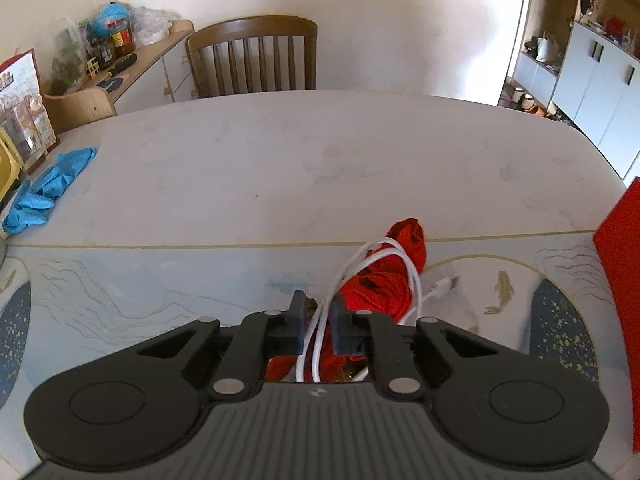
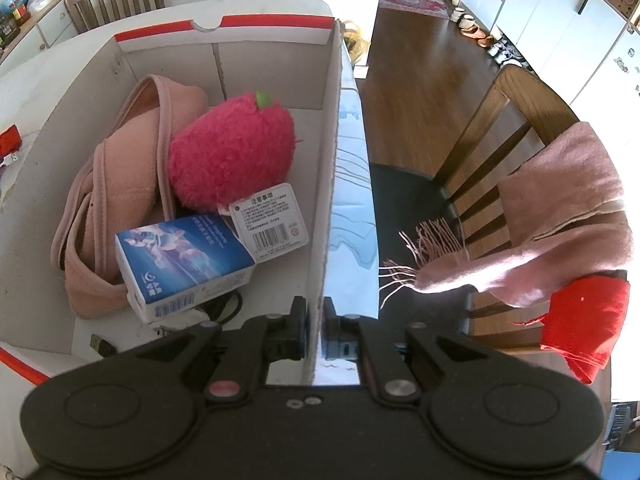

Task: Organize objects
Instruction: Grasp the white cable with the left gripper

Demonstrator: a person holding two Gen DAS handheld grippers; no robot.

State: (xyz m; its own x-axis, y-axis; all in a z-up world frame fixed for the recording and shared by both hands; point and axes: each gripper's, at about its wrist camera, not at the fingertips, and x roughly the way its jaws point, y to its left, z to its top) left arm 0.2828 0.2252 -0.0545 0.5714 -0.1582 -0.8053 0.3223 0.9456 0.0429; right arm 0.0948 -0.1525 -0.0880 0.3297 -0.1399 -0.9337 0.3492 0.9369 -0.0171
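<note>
Left claw (image 1: pixel 318 308) pinching white cable (image 1: pixel 356 268), right claw (image 2: pixel 316 312) clamping box wall (image 2: pixel 332 184), tabletop (image 1: pixel 280 168) open beyond.

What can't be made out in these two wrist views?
- Left wrist: the near ends of the white cable and red cloth are hidden under the left gripper.
- Left wrist: red panel is cut off by the right edge.
- Right wrist: the black cable under the blue box is mostly covered.
- Right wrist: the tag print is too small.
</note>
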